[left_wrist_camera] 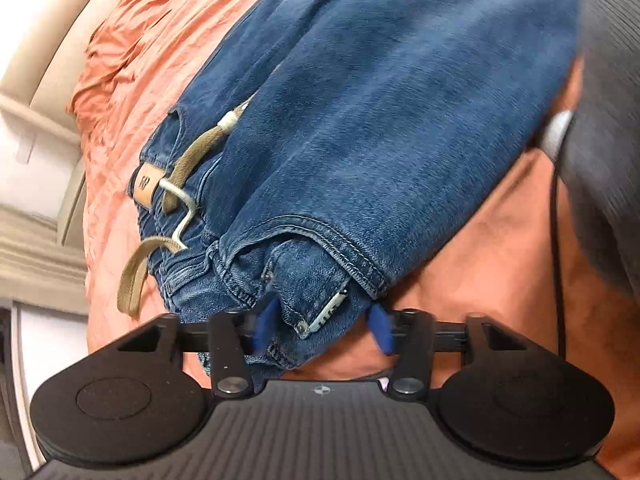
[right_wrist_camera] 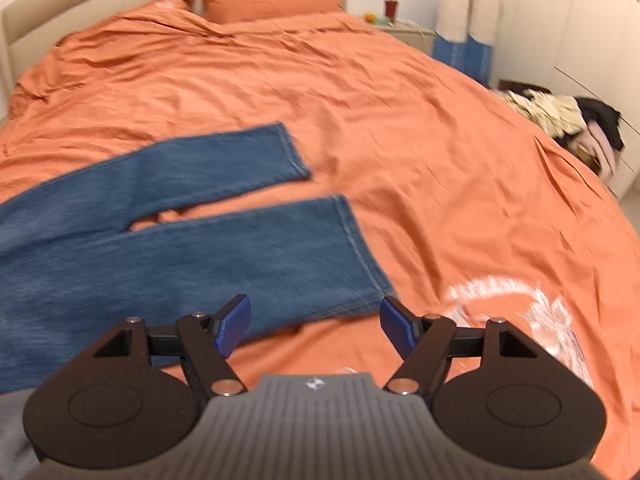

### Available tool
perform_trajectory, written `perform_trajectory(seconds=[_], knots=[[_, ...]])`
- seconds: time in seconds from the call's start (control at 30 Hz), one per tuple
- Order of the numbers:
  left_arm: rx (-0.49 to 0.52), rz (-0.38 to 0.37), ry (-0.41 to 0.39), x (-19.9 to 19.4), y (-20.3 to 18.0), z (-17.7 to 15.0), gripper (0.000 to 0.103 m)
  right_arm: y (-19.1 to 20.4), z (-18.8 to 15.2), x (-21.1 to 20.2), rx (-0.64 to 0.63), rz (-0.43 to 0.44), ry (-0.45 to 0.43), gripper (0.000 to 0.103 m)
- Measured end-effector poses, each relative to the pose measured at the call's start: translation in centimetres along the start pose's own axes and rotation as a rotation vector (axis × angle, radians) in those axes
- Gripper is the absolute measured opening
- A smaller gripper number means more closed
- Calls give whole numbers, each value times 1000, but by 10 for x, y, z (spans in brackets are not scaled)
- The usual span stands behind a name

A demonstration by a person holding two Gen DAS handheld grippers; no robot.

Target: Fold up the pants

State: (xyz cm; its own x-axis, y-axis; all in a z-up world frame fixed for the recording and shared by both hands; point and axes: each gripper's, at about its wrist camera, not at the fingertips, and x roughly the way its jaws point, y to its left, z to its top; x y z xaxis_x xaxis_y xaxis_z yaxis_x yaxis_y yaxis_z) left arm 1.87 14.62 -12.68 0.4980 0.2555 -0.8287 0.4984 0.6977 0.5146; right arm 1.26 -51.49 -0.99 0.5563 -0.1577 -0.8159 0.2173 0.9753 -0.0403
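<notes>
Leftmost, in the left wrist view: a cream headboard (left_wrist_camera: 44,60) beside a creased orange bedspread (left_wrist_camera: 132,60). On it lie the pants (left_wrist_camera: 380,100), blue washed denim, waist end nearest the camera, with a tan leather patch (left_wrist_camera: 146,182) at the waistband, a khaki drawstring (left_wrist_camera: 176,176) trailing loose with white tips, and a small white tag (left_wrist_camera: 330,312) by the pocket seam. The left gripper (left_wrist_camera: 320,330) has its blue-padded jaws around the bunched waist corner; the image is blurred there, so whether the pads press the cloth cannot be told. In the right wrist view the pants lie flat on the bed, both legs stretched out and slightly parted, hems stitched. The right gripper (right_wrist_camera: 316,326) hovers just before the nearer leg's hem corner, jaws spread wide and holding nothing. Farther right: a white printed emblem (right_wrist_camera: 516,312) on the bedspread, then a heap of clothes (right_wrist_camera: 560,116) at the bed's edge.
</notes>
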Motion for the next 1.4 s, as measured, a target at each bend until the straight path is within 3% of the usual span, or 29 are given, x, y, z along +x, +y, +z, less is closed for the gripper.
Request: perform_trajectory(seconds=[0.13, 0.3, 0.43, 0.53, 0.67, 0.87, 0.93, 0.97, 1.07, 1.23, 1.4], knots=[[-211, -15, -54, -15, 24, 3, 16, -8, -2, 12, -75, 9, 46, 69], [-501, 6, -167, -49, 62, 14, 12, 0, -7, 18, -389, 16, 34, 64], [-654, -1, -176, -57, 86, 32, 12, 16, -28, 30, -712, 5, 13, 49], [-681, 8, -158, -57, 90, 42, 11, 28, -41, 45, -913, -9, -13, 39], [-698, 27, -132, -58, 89, 47, 12, 38, -42, 68, -1090, -13, 1, 26], [-724, 47, -96, -56, 86, 47, 12, 47, -35, 97, -1326, -17, 54, 25], [-742, 51, -92, -56, 86, 47, 12, 52, -36, 103, -1363, 0, 63, 23], [-755, 54, -93, -57, 87, 47, 12, 54, -37, 104, -1375, 11, 67, 8], [-784, 63, -99, -59, 87, 44, 12, 55, -38, 102, -1384, -6, 44, 0], [-819, 123, -148, -72, 93, 43, 11, 47, -11, 73, -1169, -16, -82, 0], [-862, 160, -207, -90, 127, 59, 11, 50, 48, 41, -1008, -34, -210, 0]])
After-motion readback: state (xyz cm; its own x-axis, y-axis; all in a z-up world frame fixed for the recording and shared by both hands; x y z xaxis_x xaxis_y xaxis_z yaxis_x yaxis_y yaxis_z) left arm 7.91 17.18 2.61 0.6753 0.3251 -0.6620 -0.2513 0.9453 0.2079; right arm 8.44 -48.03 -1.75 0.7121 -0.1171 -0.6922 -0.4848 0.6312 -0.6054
